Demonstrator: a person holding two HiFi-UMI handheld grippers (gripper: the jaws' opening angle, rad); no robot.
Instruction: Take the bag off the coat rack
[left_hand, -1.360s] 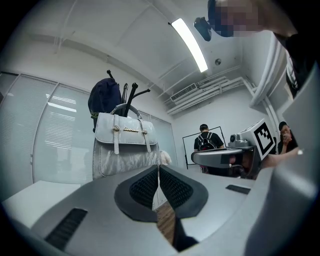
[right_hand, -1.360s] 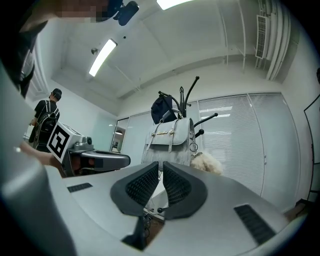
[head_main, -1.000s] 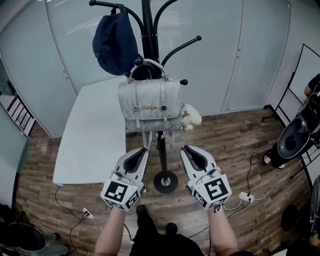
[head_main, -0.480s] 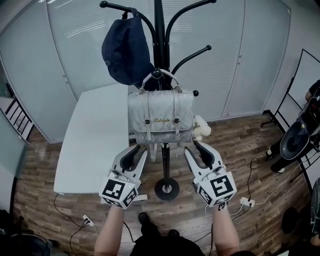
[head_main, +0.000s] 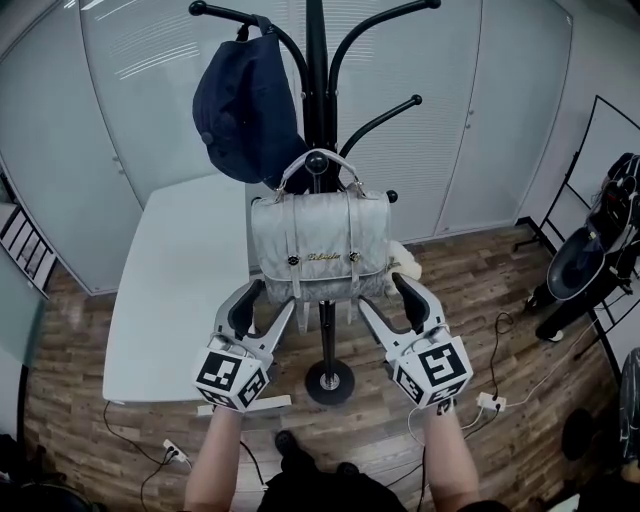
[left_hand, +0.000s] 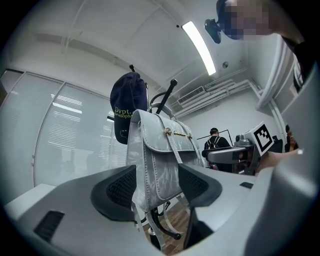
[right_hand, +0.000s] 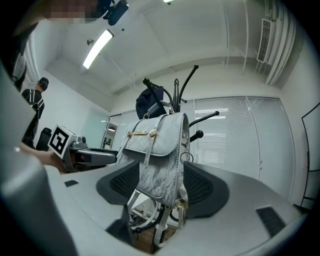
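On the black metal coat rack (head_main: 316, 60), head view, the pale grey leather satchel bag (head_main: 320, 248) hangs from a hook, below a navy cap (head_main: 245, 105). Left tongs (head_main: 268, 305) and right tongs (head_main: 388, 300) flank the rack's pole, at the bag's lower corners. Left gripper view: tongs released, having just been opening, bag's edge between them. Right gripper view: the same.
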